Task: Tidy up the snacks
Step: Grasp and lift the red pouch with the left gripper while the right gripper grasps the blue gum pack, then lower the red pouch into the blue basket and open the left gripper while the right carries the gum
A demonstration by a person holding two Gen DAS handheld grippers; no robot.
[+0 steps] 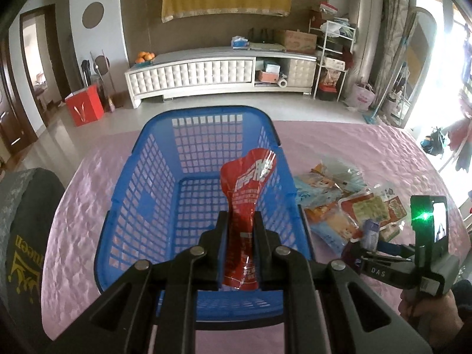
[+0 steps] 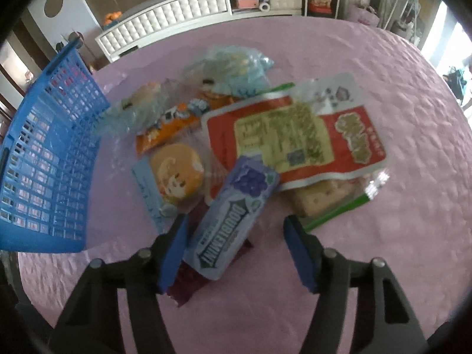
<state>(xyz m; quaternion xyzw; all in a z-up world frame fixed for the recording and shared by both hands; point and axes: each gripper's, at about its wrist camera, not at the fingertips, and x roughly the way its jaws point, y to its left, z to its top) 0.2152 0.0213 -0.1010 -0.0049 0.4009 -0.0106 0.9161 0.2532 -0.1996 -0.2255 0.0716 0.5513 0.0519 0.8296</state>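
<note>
Over the blue basket (image 1: 153,194), left tool (image 1: 241,218) around red packet (image 1: 247,188).

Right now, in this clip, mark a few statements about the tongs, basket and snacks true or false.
1. The left tongs pinch a red packet. True.
2. The blue basket already holds several snacks. False: only the held packet hangs over it.
3. The right tongs are clamped on the Doublemint pack. False: the pack lies between open jaws.
4. The loose snacks lie on a pink cloth. True.
</note>
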